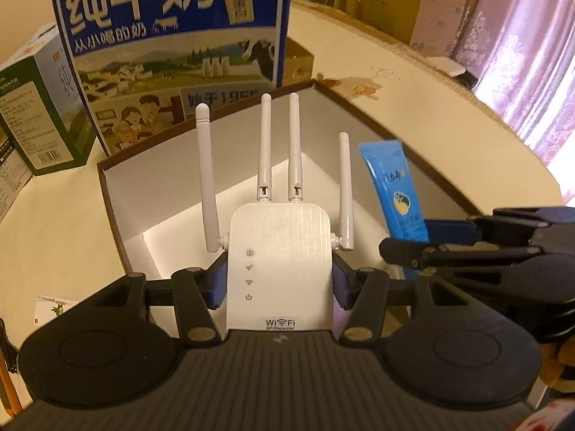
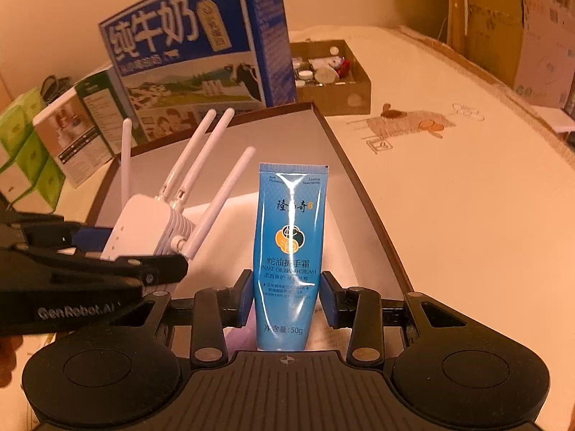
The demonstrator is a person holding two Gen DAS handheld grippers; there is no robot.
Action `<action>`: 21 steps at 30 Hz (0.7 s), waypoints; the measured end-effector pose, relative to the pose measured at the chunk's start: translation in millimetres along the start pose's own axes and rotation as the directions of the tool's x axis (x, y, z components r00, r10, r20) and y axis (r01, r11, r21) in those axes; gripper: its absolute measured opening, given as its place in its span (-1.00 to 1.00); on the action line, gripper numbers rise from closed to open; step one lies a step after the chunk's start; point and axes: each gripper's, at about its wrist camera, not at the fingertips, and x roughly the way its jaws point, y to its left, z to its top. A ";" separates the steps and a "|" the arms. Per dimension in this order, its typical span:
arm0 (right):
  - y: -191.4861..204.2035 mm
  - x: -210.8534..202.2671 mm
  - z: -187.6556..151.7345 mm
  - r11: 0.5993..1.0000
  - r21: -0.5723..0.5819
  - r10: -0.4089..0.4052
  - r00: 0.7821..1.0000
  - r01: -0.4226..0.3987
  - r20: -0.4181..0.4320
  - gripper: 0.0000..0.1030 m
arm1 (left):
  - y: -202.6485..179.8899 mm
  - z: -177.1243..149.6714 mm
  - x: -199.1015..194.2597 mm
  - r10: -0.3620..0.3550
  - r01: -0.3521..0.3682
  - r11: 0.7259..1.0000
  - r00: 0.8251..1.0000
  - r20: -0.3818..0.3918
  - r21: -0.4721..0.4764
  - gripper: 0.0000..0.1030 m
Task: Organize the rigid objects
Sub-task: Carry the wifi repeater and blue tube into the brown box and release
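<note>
Both loads held above the open white-lined box [image 1: 118, 194], side by side.

- Left gripper [image 1: 280, 280]: jaws clamped on the lower flanks of the WiFi repeater [image 1: 278, 265]. Long axis straight ahead along the fingers, four antennas pointing away, toward the far corner of the box.
- Right gripper [image 2: 285, 300]: jaws set against the lower sides of the hand cream tube [image 2: 289, 244] — apparently clamped on it, crimped end forward, flat printed face up toward the camera.
- Relation governing the next move: repeater to the left, tube to the right, near each other but apart; the left gripper's linkage close beside the right gripper's left finger. Each arm nearest its own half of the box.
- Edges: dark box rim running along the right of the tube; milk carton [image 2: 201, 46] standing just beyond the far rim, so little forward room for the antennas.
- Open room: white box floor bare beneath both loads; cream tabletop [image 2: 467, 197] free to the right.
- Judged next step: lowering each item straight down into the box, keeping lateral separation — risk of antennas catching the far wall.
</note>
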 end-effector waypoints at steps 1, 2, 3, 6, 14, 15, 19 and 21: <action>-0.7 3.7 1.9 1.000 0.003 -0.004 1.000 0.004 -0.006 -0.30 | 1.2 0.7 4.6 0.004 -0.004 1.000 1.000 -0.010 0.002 0.01; -1.2 7.4 3.8 1.000 0.008 -0.009 1.000 0.009 -0.009 -0.30 | 3.1 1.3 9.6 0.006 -0.006 1.000 1.000 -0.020 0.000 0.01; -1.4 10.7 5.3 1.000 0.012 -0.010 1.000 0.010 -0.011 -0.30 | 4.4 1.5 12.1 0.006 -0.006 1.000 1.000 -0.026 -0.003 0.01; -0.7 20.7 9.8 0.999 0.020 -0.027 0.999 0.028 -0.025 -0.29 | 6.4 0.8 19.7 0.003 -0.003 1.000 0.999 -0.041 0.001 0.01; -0.4 13.9 7.2 0.999 0.037 -0.033 0.999 0.033 -0.003 -0.20 | 14.4 5.5 19.7 -0.007 0.007 1.000 1.000 -0.020 -0.004 0.14; -1.7 10.7 6.5 0.999 0.045 -0.028 1.000 0.028 0.001 -0.17 | 14.1 5.9 18.0 -0.009 0.009 1.000 1.000 -0.016 -0.002 0.18; -3.8 -2.9 2.4 0.997 0.069 -0.018 0.999 0.016 0.029 -0.09 | 12.9 5.9 9.8 -0.024 0.024 1.000 1.000 0.000 0.004 0.21; -3.6 -10.1 -1.2 0.997 0.082 -0.018 0.999 0.015 0.042 -0.06 | 11.4 5.1 4.4 -0.033 0.032 0.999 0.999 0.012 0.017 0.24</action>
